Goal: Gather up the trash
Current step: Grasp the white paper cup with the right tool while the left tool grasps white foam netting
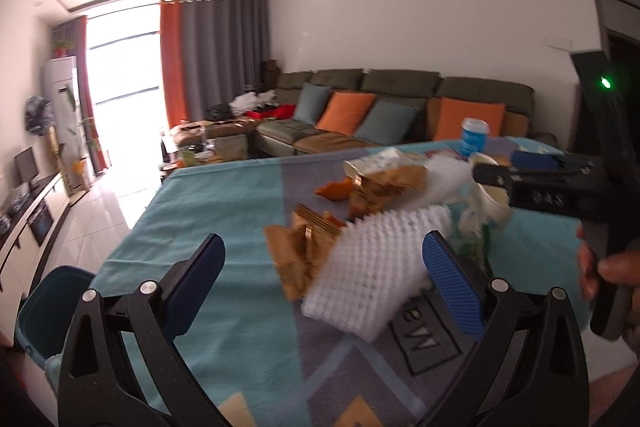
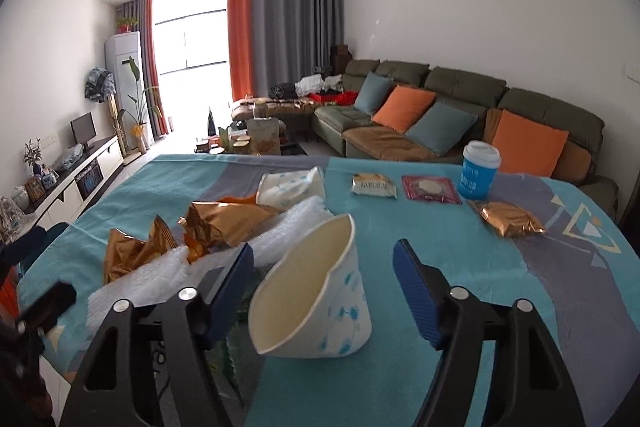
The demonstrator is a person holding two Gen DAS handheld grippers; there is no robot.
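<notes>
The right gripper [image 2: 324, 279] is seen with its jaws apart around a crushed paper cup [image 2: 310, 291] lying on its side on the table [image 2: 500, 299]; neither pad is pressed on it, so it is not yet gripped. The left gripper [image 1: 324, 267] is likewise held apart, with a sheet of white bubble wrap [image 1: 372, 263] between the jaws but not clamped. From the right wrist view, two crumpled gold wrappers [image 2: 224, 223] are found at ten o'clock of the cup, a second crushed cup [image 2: 290, 187] at eleven o'clock, and, from twelve to two o'clock, three flat snack packets: a pale one [image 2: 374, 185], a dark red one [image 2: 430, 189] and a gold one [image 2: 512, 219]. One upright blue cup with a white lid [image 2: 480, 171] is set near the far edge at one o'clock. A blue bin [image 1: 52, 311] is visible at eight o'clock in the left wrist view; what is inside cannot be told. The task is judged barely begun, since nearly all the litter is left on the cloth.
</notes>
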